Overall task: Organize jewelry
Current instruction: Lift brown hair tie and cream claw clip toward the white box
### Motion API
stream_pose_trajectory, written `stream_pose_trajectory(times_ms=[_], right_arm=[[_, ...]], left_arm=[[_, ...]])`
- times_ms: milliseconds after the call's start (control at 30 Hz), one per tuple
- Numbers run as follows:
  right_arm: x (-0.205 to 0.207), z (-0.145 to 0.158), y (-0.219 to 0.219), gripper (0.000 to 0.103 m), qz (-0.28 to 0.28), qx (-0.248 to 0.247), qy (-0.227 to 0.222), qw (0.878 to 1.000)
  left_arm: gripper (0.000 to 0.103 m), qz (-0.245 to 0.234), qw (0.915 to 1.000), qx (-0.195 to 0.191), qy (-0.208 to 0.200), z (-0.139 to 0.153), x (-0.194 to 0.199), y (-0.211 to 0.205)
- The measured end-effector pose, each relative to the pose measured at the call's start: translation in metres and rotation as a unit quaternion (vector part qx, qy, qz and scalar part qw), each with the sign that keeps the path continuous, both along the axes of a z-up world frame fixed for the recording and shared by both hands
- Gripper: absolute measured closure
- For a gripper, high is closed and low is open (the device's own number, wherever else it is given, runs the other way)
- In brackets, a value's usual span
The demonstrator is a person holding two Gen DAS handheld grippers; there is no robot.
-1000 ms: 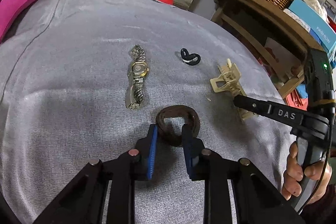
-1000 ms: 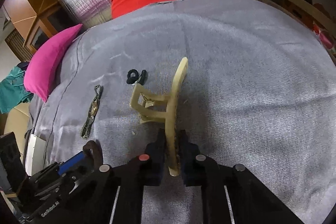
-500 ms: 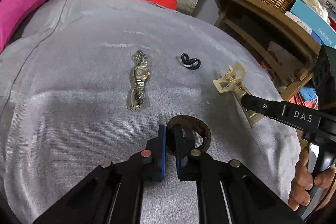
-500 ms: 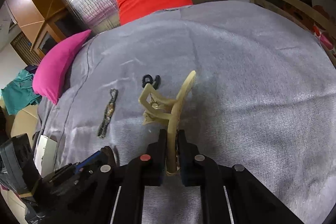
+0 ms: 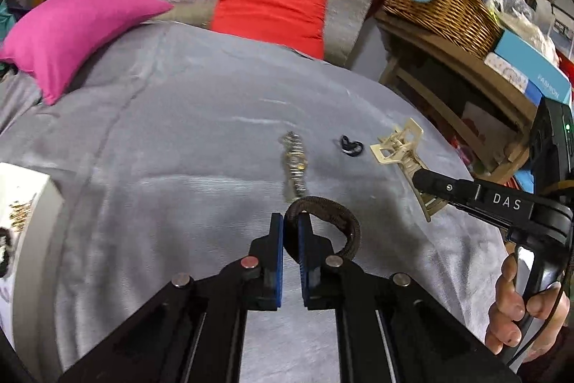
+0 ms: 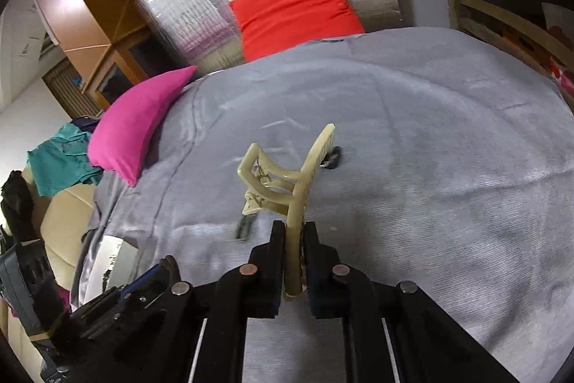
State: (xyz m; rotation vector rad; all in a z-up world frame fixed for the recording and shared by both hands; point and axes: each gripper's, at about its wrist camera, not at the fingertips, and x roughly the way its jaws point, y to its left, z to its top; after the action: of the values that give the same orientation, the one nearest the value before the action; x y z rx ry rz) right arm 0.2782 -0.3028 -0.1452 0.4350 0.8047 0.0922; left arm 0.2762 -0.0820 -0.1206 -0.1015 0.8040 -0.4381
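My left gripper (image 5: 290, 221) is shut on a dark brown hair tie (image 5: 337, 210) and holds it above the grey bed cover (image 5: 161, 149). My right gripper (image 6: 294, 232) is shut on a cream claw hair clip (image 6: 287, 178), lifted off the cover; it also shows in the left wrist view (image 5: 398, 149). A metal wristwatch (image 5: 296, 164) and a small black ring-shaped piece (image 5: 351, 146) lie on the cover beyond my left gripper. A white box (image 5: 25, 214) with small jewelry in it stands at the left edge.
A pink cushion (image 5: 75, 31) and a red cushion (image 5: 272, 9) lie at the far end of the bed. A wooden shelf with a wicker basket (image 5: 441, 6) and a blue box (image 5: 531, 70) stands to the right.
Both grippers have risen from the cover, the left lifting the hair tie it closed on, the right lifting the clip. The white box has come into view at the left.
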Motion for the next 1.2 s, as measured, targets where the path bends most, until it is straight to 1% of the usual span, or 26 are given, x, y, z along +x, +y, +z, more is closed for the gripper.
stream_pose_trajectory(times_ms=[100,400,667,967,1067,1200], right_arm=[[-0.001,0.002,0.013,0.091,0.007,0.002,-0.004,1.0],[0.003,0.004,0.054,0.091,0.035,0.005,-0.012,0.999],[0.006,0.007,0.091,0.091,0.066,0.003,-0.02,0.998],[0.0,0.011,0.125,0.091,0.101,0.003,-0.03,0.994],[-0.002,0.014,0.139,0.091,0.113,0.007,-0.034,0.993],[-0.007,0.018,0.161,0.091,0.135,0.013,-0.041,0.99]], left_arm=[[0.096,0.012,0.9999,0.005,-0.007,0.005,-0.004,0.014],[0.096,0.056,0.9981,0.003,-0.025,0.021,-0.018,0.066],[0.096,0.091,0.9953,0.001,-0.032,0.03,-0.026,0.105],[0.096,0.136,0.9899,0.004,-0.04,0.041,-0.043,0.148],[0.096,0.153,0.9872,0.016,-0.043,0.043,-0.051,0.165],[0.096,0.18,0.9828,0.022,-0.035,0.043,-0.061,0.191]])
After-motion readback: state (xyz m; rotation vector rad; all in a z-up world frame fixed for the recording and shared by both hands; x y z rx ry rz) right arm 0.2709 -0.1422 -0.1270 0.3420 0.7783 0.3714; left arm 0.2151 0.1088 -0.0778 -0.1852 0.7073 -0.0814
